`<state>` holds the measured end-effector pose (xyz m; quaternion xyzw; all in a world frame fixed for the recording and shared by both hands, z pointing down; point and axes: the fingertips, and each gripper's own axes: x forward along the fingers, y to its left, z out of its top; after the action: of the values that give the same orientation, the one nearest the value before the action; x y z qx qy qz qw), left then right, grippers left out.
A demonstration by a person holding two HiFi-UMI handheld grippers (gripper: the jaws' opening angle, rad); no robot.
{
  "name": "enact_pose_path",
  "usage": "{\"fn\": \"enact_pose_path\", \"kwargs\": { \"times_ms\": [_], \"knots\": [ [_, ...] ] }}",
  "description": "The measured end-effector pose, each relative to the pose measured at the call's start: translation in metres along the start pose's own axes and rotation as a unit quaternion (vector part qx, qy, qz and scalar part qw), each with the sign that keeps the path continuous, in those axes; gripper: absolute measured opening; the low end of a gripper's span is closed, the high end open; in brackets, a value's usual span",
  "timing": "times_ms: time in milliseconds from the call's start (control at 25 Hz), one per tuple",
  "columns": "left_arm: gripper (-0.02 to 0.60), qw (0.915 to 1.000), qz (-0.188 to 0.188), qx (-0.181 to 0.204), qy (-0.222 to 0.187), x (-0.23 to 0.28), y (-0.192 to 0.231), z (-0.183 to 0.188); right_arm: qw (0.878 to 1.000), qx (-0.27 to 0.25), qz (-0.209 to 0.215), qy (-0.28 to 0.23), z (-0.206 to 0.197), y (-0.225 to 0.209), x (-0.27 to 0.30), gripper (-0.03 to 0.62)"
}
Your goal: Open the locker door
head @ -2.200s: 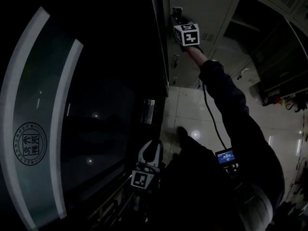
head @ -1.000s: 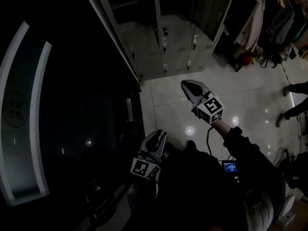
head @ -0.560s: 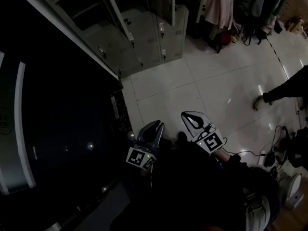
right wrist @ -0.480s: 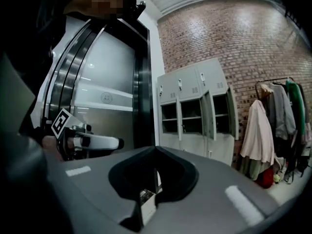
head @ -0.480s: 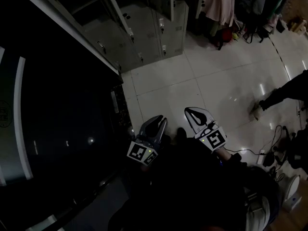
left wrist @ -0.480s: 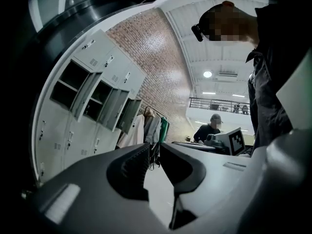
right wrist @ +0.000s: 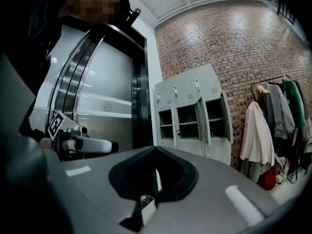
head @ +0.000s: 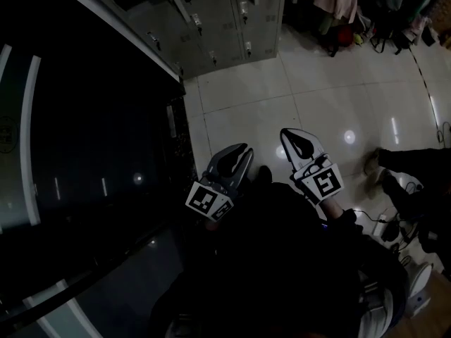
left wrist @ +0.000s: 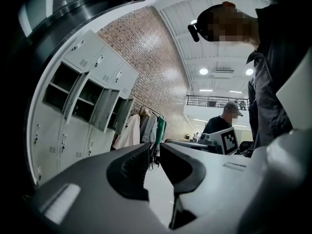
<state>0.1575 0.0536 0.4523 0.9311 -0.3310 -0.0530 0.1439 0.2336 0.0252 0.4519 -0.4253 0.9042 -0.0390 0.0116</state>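
The grey sheet-metal locker bank (right wrist: pixel 195 106) stands against a red brick wall (right wrist: pixel 239 43). Both grippers are held low by the person's body, well apart from the bank, over the glossy white tile floor (head: pixel 317 97) in front of it. The left gripper (head: pixel 242 153) has its jaws a narrow slit apart with nothing between them. The right gripper (head: pixel 290 136) has its jaws closed tip to tip and holds nothing. In the bank's middle row, several thin flat doors (right wrist: pixel 204 121) already hang outward on their hinges, baring dark compartments with a shelf inside. The top-row doors (right wrist: pixel 181 92) lie flush and closed, each with a small latch knob (right wrist: pixel 197 84) near one edge. Which door the task means cannot be told. Such a door is probably light, stiff and thin, and should swing freely once its latch gives, so it wants a gentle pull rather than force. Painted steel is smooth and would likely slip between flat jaws, so the sounder hold is on the protruding latch knob, or hooked behind the free edge opposite the hinges. Beside the bank, pale and dark coats (right wrist: pixel 265 126) hang from a rail.
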Motion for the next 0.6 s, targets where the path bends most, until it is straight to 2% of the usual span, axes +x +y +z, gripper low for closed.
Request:
{"fn": "enact_pose_path", "kwargs": {
  "times_ms": [160, 600],
  "knots": [
    [0.067, 1.0000, 0.005, 0.000, -0.003, 0.003, 0.002, -0.002, 1.000, -0.017, 0.011, -0.013, 0.009, 0.003, 0.003, 0.000],
    [0.067, 1.0000, -0.002, 0.004, -0.003, 0.015, 0.003, 0.000, 0.999, -0.014, 0.016, -0.024, 0.016, -0.004, 0.012, 0.000]
  ]
}}
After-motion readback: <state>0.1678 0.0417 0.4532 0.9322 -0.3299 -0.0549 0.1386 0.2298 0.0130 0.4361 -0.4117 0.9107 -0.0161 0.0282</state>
